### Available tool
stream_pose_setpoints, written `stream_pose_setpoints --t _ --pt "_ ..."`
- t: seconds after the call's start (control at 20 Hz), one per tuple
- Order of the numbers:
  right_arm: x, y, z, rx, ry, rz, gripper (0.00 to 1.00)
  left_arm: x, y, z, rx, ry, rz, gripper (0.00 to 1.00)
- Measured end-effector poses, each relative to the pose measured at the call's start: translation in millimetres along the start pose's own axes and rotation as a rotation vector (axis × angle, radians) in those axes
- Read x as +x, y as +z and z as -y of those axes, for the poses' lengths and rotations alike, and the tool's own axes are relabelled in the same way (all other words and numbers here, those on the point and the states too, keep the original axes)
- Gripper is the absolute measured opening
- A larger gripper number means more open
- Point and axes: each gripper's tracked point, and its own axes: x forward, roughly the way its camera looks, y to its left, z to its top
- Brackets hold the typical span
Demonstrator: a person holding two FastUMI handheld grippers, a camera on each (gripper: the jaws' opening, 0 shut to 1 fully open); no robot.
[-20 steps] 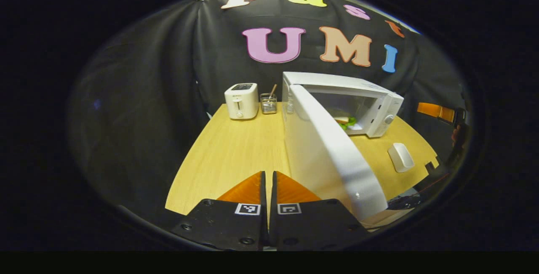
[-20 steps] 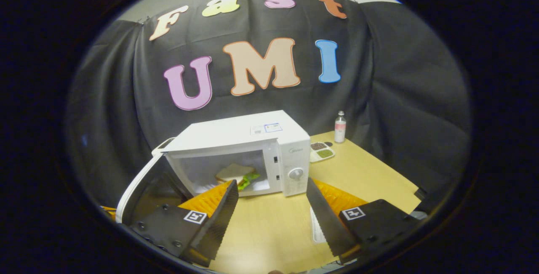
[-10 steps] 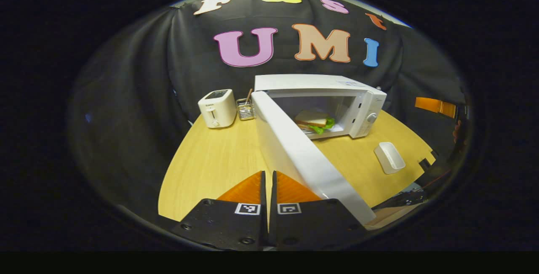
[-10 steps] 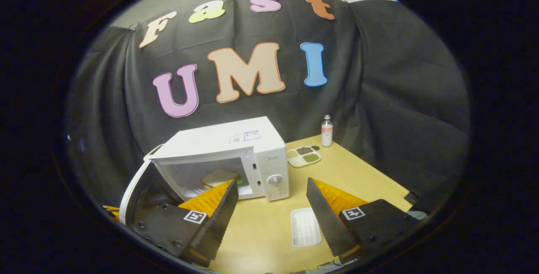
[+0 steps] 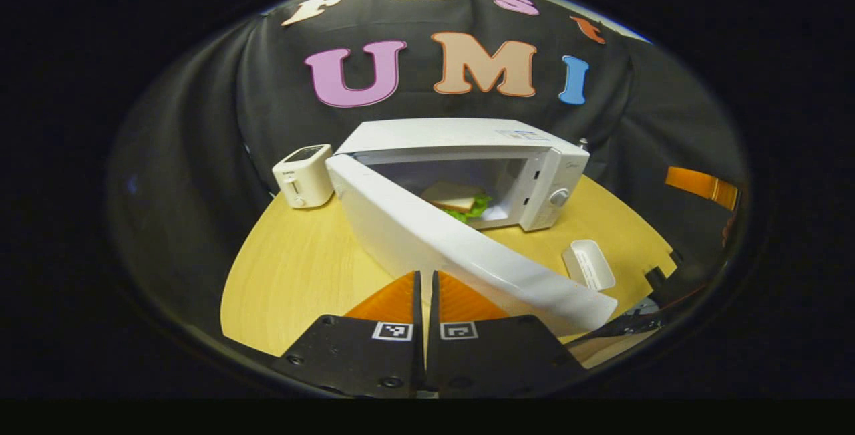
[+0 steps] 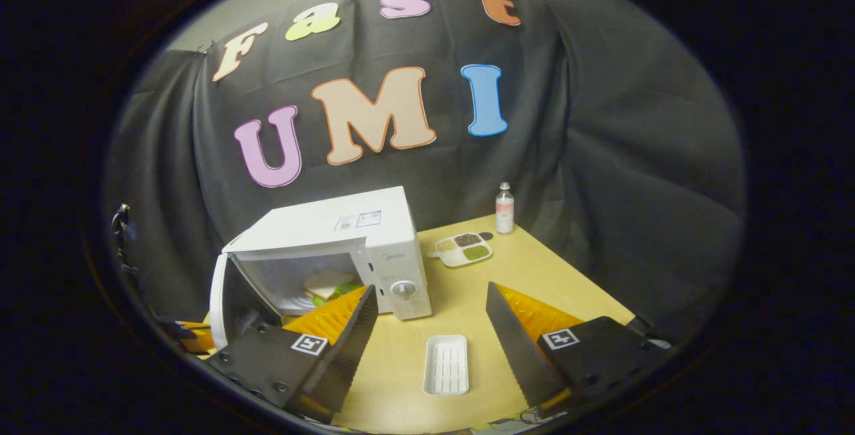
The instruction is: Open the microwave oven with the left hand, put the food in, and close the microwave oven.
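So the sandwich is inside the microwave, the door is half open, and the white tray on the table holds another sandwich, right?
Not quite. The white tray on the table is empty, as the right gripper view shows. The rest holds: the sandwich sits inside the microwave, and its door is still partly open.

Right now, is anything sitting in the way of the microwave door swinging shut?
Nothing visible. The sandwich lies well inside the microwave, and the white tray rests on the table in front, clear of the door.
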Motion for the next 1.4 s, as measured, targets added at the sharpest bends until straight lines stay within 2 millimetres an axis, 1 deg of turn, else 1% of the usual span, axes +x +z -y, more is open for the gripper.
stream_pose_setpoints --t 0.3,0.4,0.45,0.5,0.65,0.7,0.8,0.95,1.0,1.05,1.1,1.15,1.3,1.35,1.4 --pt "2 -14 33 0.09 0.013 -0.031 0.92 26 28 37 0.002 0.0 0.065 0.0" --pt "3 -17 41 0.08 0.029 -0.04 0.92 34 36 50 -0.002 -0.006 0.081 0.02" --pt "2 -17 42 0.074 0.043 -0.043 0.92 39 40 56 0.001 -0.008 0.085 0.0" --pt "1 -18 44 0.071 0.05 -0.043 0.92 44 43 62 0.007 -0.004 0.09 0.01" --pt "4 -14 53 0.071 0.062 -0.03 0.92 59 57 72 0.02 0.007 0.11 0.01" --pt "4 -14 55 0.08 0.064 -0.032 1.0 64 61 76 0.021 0.009 0.115 0.01" --pt "5 -17 61 0.102 0.068 -0.038 1.0 73 69 79 0.026 0.018 0.122 0.01" --pt "7 -13 72 0.142 0.059 -0.029 1.0 87 81 84 0.027 0.033 0.13 0.0" --pt "8 -11 73 0.154 0.06 -0.026 1.0 93 85 85 0.026 0.039 0.131 0.02" --pt "9 -10 77 0.158 0.055 -0.019 1.0 97 88 86 0.021 0.044 0.132 0.01" --pt "9 -8 79 0.158 0.053 -0.012 0.92 101 91 89 0.013 0.045 0.132 0.0" --pt "9 -5 79 0.157 0.054 -0.002 1.0 106 95 92 0.004 0.046 0.134 0.01" --pt "10 0 81 0.149 0.057 0.016 1.0 119 105 102 -0.005 0.042 0.147 0.01" --pt "10 2 82 0.148 0.057 0.022 0.92 123 108 104 -0.001 0.04 0.153 0.01" --pt "10 4 83 0.149 0.057 0.028 1.0 128 111 107 0.004 0.038 0.159 0.01"
